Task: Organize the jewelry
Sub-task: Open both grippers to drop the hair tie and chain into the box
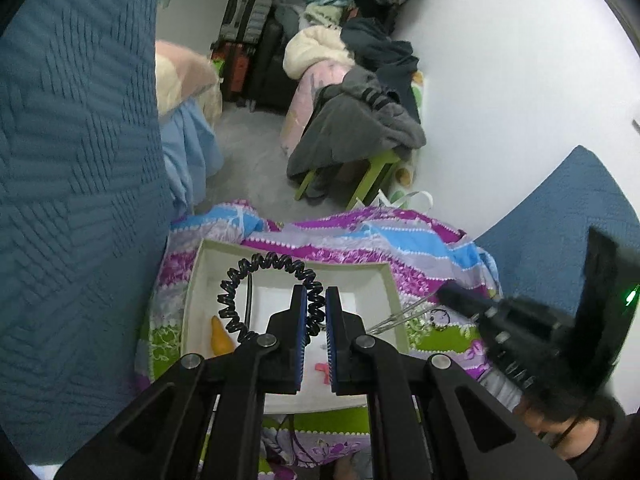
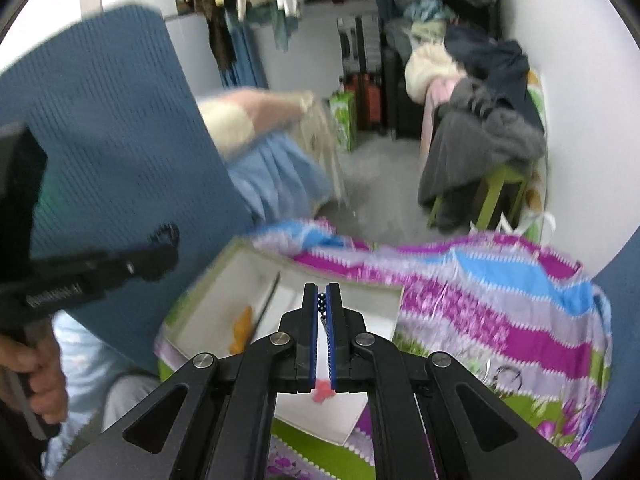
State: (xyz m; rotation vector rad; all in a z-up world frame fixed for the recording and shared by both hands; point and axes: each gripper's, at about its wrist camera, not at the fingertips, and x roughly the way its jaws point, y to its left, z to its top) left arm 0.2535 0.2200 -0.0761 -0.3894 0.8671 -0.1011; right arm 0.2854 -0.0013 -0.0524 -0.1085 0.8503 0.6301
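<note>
My left gripper (image 1: 316, 298) is shut on a black coiled band (image 1: 256, 266), which hangs as a ring over the white box (image 1: 196, 280). In the box lie an orange piece (image 1: 221, 338), a thin black stick (image 1: 249, 300) and a small pink piece (image 1: 322, 368). My right gripper (image 2: 322, 296) is shut on a string of dark beads (image 2: 322, 305) above the box's (image 2: 224, 276) right part. In the left wrist view the right gripper (image 1: 448, 296) comes in from the right with thin silvery strands (image 1: 400, 316) trailing from it.
The box rests on a purple, blue and green patterned cloth (image 1: 360, 236). A small dark ring (image 2: 509, 376) lies on the cloth to the right. Blue quilted fabric (image 1: 80, 160) rises at the left. Beyond are a green stool piled with clothes (image 1: 360, 128) and suitcases (image 1: 248, 20).
</note>
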